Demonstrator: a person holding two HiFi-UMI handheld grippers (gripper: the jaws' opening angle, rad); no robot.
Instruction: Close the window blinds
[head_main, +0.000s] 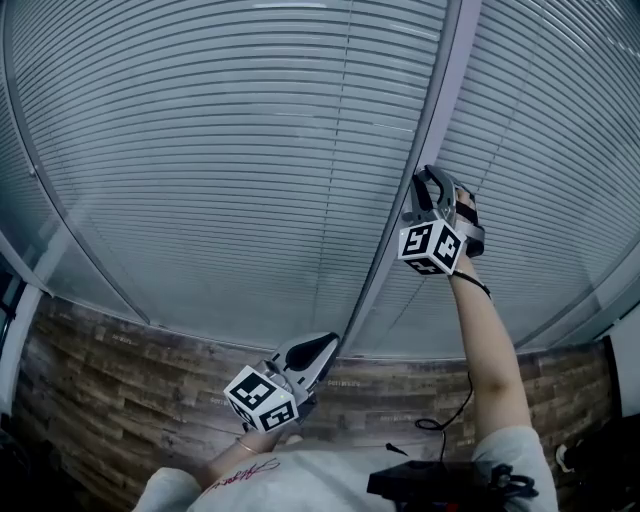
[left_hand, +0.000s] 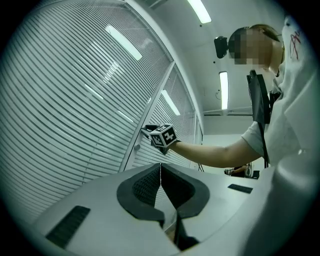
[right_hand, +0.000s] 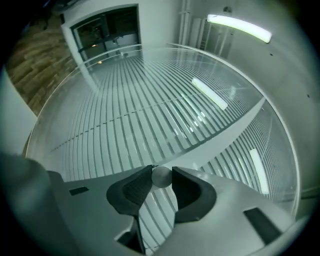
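Slatted window blinds sit behind glass on both sides of a grey upright frame bar. My right gripper reaches up to that bar. In the right gripper view its jaws are shut on a small round grey knob, with the blinds behind. The left gripper view shows the right gripper against the frame bar. My left gripper hangs lower, near the foot of the bar, shut with nothing in it; its pads meet at the tip.
A wood-pattern floor runs below the window. A thin black cable hangs from the right forearm to a black device at the person's waist. A second small knob sits lower on the frame bar. Ceiling lights shine overhead.
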